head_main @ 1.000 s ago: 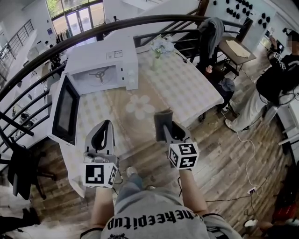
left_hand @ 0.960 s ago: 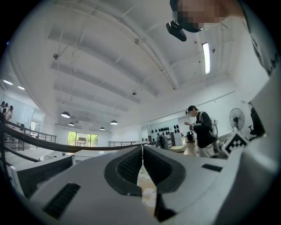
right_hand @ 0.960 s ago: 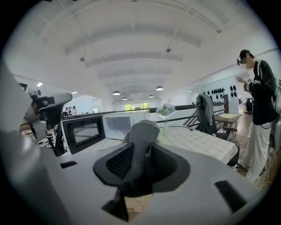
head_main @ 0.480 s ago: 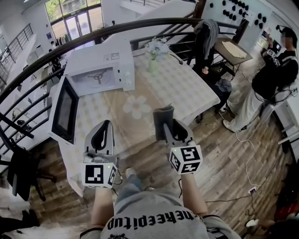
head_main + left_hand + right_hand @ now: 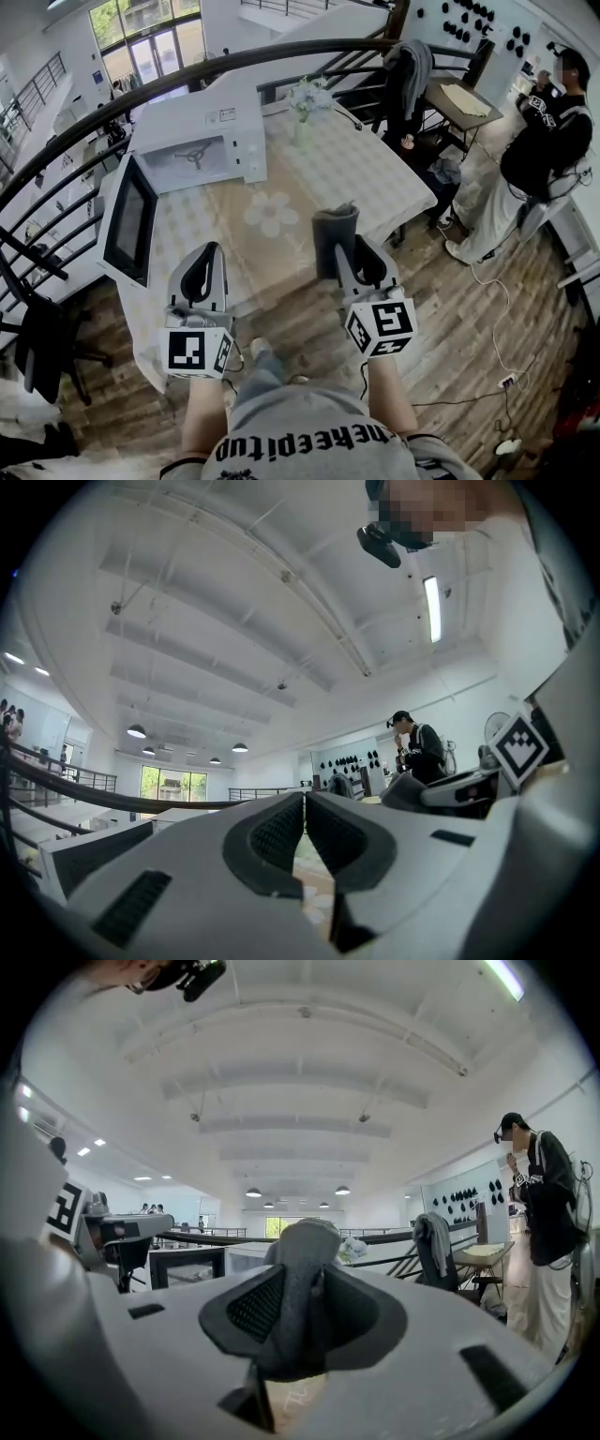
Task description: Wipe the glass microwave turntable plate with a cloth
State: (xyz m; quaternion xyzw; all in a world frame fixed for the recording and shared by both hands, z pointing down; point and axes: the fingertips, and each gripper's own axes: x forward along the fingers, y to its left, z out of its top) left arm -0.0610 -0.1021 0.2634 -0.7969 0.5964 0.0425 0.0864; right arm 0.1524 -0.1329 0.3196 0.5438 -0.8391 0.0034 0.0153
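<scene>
Left claw: closed, pads together with nothing between them; held above the near edge of the table, clear of everything on it.

Right claw: closed on a grey cloth; cloth standing upright out of the pads, held above the table's near edge.

Glass plate: pale, with a flower-like look; flat on the table, beyond both claws and in front of the microwave, touched by neither claw.

Microwave: white, at the far left of the table; door swung fully open toward the near side; bare roller hub visible inside.

Vase: pale flowers, at the far edge of the table, right of the microwave.

Person: dark top, standing on the wooden floor, well off to the right.
</scene>
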